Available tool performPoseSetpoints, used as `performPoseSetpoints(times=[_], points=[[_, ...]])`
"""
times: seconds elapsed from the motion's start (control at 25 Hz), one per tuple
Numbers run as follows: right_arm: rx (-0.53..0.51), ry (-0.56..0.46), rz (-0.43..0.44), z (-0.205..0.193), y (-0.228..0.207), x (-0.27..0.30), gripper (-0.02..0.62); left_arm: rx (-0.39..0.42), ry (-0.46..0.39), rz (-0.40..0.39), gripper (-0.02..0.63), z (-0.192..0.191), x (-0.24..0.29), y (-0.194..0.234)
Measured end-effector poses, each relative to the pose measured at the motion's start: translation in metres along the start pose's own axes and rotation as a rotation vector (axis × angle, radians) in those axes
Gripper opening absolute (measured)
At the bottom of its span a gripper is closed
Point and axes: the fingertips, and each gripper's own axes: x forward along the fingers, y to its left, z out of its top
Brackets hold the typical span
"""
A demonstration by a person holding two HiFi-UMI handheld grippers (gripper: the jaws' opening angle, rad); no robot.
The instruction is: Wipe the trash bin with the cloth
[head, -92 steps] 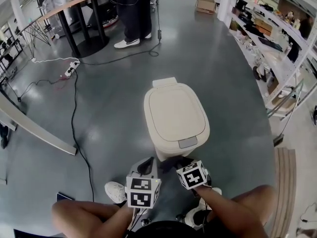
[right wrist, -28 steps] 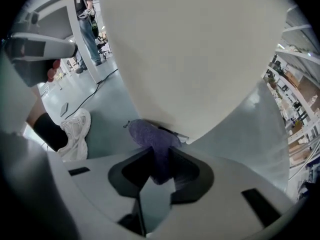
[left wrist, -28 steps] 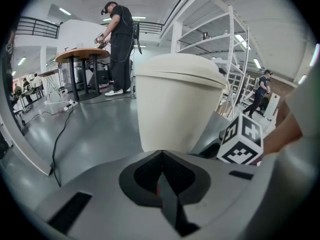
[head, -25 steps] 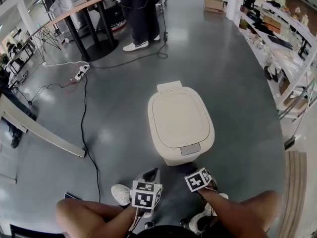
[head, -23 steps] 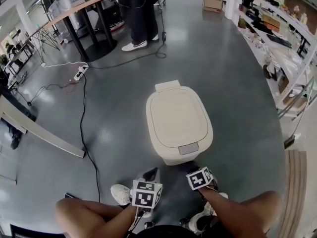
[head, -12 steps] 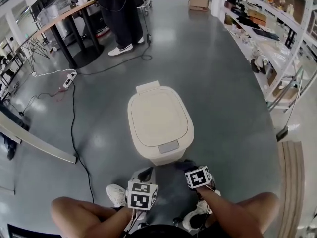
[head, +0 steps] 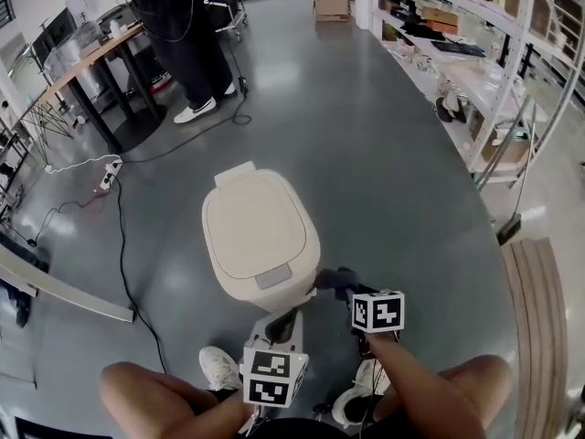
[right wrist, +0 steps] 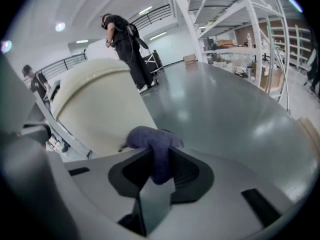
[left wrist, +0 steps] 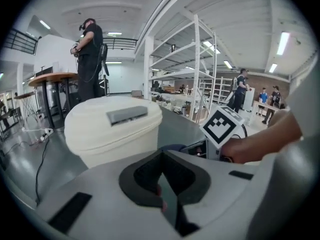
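A cream trash bin (head: 260, 236) with its lid closed stands on the grey floor; it also fills the left of the left gripper view (left wrist: 112, 126) and of the right gripper view (right wrist: 97, 111). My right gripper (head: 343, 286) is shut on a dark blue cloth (head: 335, 277), held by the bin's lower front right side; contact cannot be told. The cloth (right wrist: 152, 141) bunches between the right gripper (right wrist: 159, 159) jaws. My left gripper (head: 281, 324) hangs in front of the bin, shut on nothing (left wrist: 161, 159).
A person (head: 178, 26) stands by a round table (head: 91, 58) at the back left. Cables (head: 119, 236) and a power strip (head: 108, 170) lie on the floor at left. Shelving (head: 466, 71) lines the right side. A cardboard box (head: 331, 7) sits far back.
The view has shifted, so the bin now sits further left and higher. My right gripper has carried the cloth forward to the bin's front right side. The left gripper stays low.
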Motion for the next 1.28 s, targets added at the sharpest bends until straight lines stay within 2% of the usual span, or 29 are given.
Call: performPoseSetpoints(times=[0.08,0.2,0.32,0.52,0.64,0.84,1.0,1.12,1.28], points=[[0.069,-0.047,0.052,0.022,0.001,-0.010,0.092,0.029,-0.030,-0.005,0.000,0.018,0.001,-0.014],[0.105,-0.071,0.120,0.051,0.009,-0.022,0.092,0.003,-0.050,-0.039,0.000,0.040,0.002,-0.031],[0.129,-0.086,0.203,0.082,0.017,-0.033,0.092,0.010,-0.063,-0.002,0.000,0.059,0.001,-0.030],[0.237,-0.091,0.428,0.129,0.047,-0.036,0.092,-0.038,-0.053,-0.005,0.000,0.074,0.004,-0.025],[0.253,-0.064,0.509,0.135,0.060,-0.021,0.092,-0.047,-0.043,-0.005,0.000,0.074,0.013,-0.023],[0.271,-0.016,0.634,0.122,0.064,0.008,0.092,-0.035,-0.022,-0.017,0.000,0.070,0.028,-0.026],[0.222,-0.041,0.648,0.114,0.061,0.032,0.092,-0.028,0.009,-0.022,0.000,0.057,0.042,-0.030],[0.182,-0.022,0.643,0.101,0.058,0.047,0.092,-0.036,0.050,-0.029,0.000,0.042,0.055,-0.033],[0.190,0.009,0.643,0.084,0.055,0.062,0.092,-0.041,0.107,-0.033,0.000,0.022,0.072,-0.036]])
